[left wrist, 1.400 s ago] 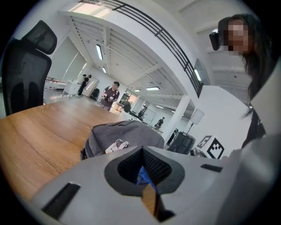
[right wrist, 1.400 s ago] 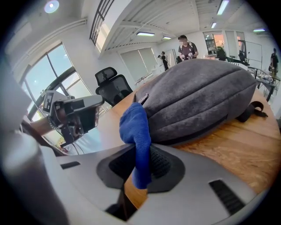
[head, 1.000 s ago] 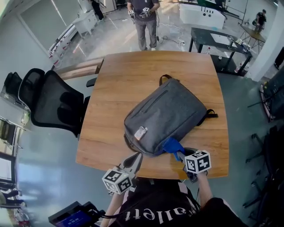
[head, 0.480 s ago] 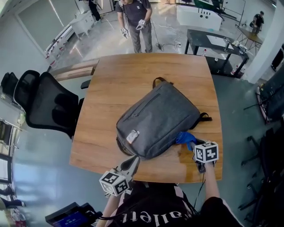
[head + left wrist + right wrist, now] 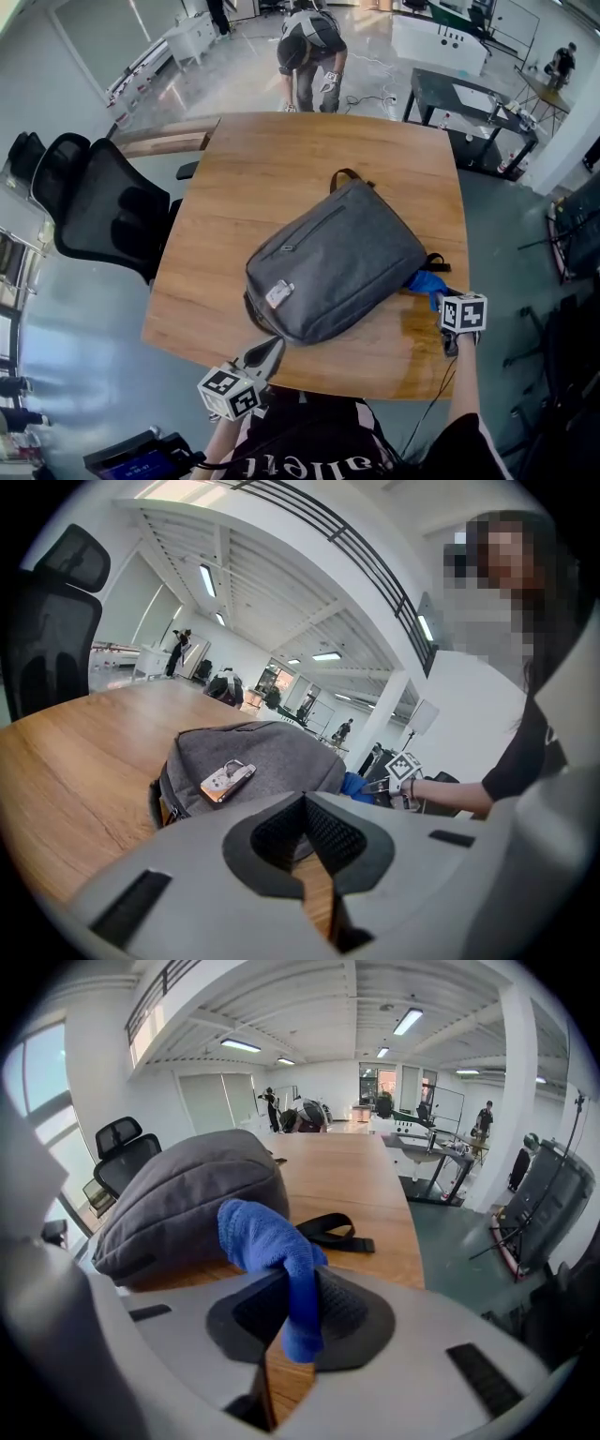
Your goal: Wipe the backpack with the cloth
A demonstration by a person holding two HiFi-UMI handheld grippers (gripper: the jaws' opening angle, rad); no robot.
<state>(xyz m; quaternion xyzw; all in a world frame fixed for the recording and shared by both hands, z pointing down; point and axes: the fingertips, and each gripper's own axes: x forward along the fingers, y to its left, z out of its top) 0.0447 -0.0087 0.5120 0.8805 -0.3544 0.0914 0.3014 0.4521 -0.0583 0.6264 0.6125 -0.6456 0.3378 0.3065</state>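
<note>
Your right gripper (image 5: 298, 1309) has its jaws clamped on the blue cloth (image 5: 265, 1230), which bunches at the right edge of the grey backpack (image 5: 333, 262). The backpack lies flat on the wooden table (image 5: 281, 159). Your left gripper (image 5: 305, 829) is at the table's near edge, close to the backpack, jaws pressed together with nothing between them.

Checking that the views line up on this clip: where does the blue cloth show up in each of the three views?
Head view: blue cloth right of centre, beside the backpack's right edge, just ahead of the right gripper.
Left gripper view: the cloth is a small blue patch just right of the backpack.
Right gripper view: the cloth is low at centre, pinched between the jaws.
Shared landmark: the grey backpack.
</note>
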